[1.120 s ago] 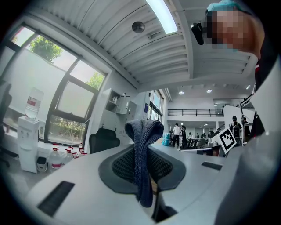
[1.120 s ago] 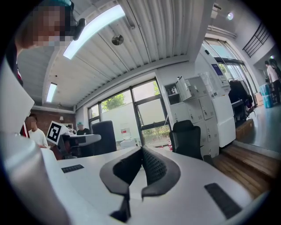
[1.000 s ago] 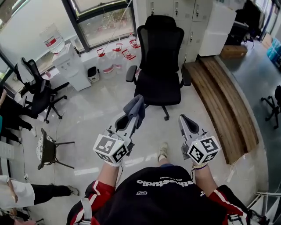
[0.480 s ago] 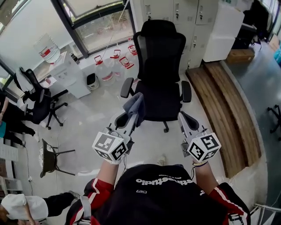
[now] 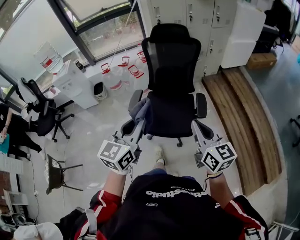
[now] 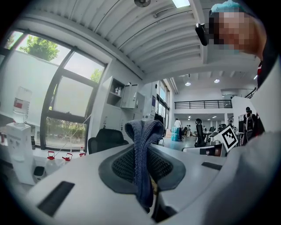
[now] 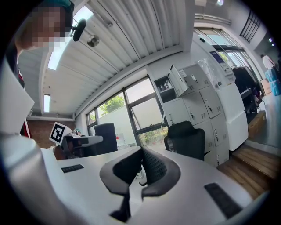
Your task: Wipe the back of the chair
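"Left claw?"
"Clamped on the folded grey-blue knitted cloth. The black mesh office chair stands straight ahead, seat towards us. Right claw: pressed together, empty."
"Containers?"
"Clear red-handled jugs by the window; contents unclear."
"Room?"
"Pale floor leftward; brown wooden platform edges the right."

The floor is pale and glossy. Ahead and left of the left gripper stand tall windows and a white water dispenser. White lockers are far ahead. A wooden platform lies right of the right gripper.
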